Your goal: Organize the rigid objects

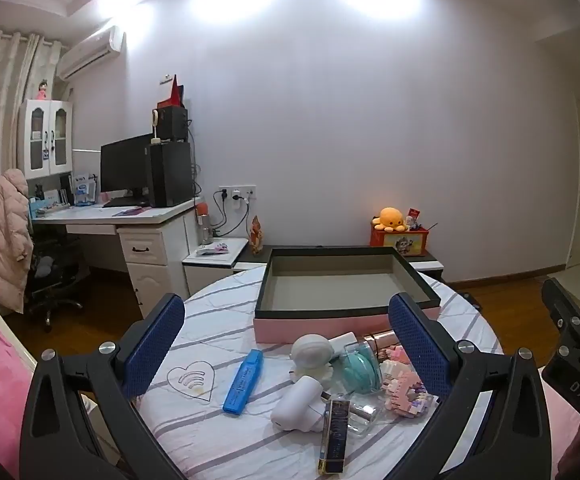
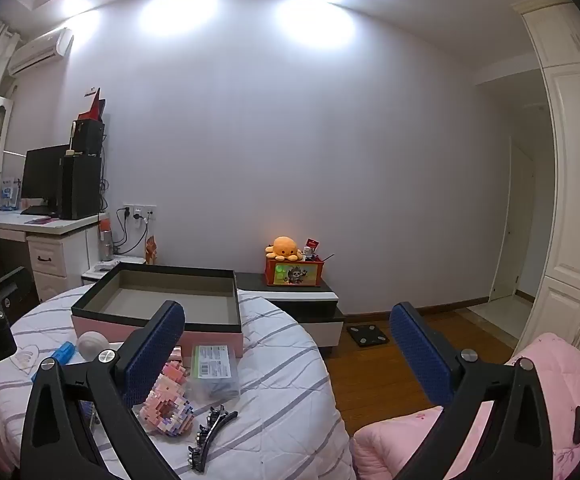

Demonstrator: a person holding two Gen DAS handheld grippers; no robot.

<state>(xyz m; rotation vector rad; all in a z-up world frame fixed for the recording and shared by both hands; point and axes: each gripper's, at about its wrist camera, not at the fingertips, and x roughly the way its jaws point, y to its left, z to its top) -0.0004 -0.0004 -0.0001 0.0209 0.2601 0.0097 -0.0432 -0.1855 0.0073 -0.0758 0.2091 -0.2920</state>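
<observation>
An empty pink box with a black rim (image 1: 346, 312) stands at the back of the round table; it also shows in the right wrist view (image 2: 158, 330). In front of it lie a blue highlighter (image 1: 243, 382), a white astronaut figure (image 1: 311, 356), a white rounded device (image 1: 298, 404), a teal item in a clear case (image 1: 360, 368), a dark slim box (image 1: 335, 436) and a pink block model (image 1: 408, 390). My left gripper (image 1: 286, 344) is open above them, holding nothing. My right gripper (image 2: 286, 344) is open and empty over the table's right edge, near the block model (image 2: 168, 404), a clear packet (image 2: 214, 372) and black hair clips (image 2: 210, 436).
The table has a striped white cloth (image 1: 210, 340). A pink quilt (image 2: 530, 400) lies at the right. Behind the table stand a low cabinet (image 2: 298, 300) with an orange plush (image 2: 284, 249), and a desk with a monitor (image 1: 126, 168) at the left. A scale (image 2: 368, 334) lies on the wooden floor.
</observation>
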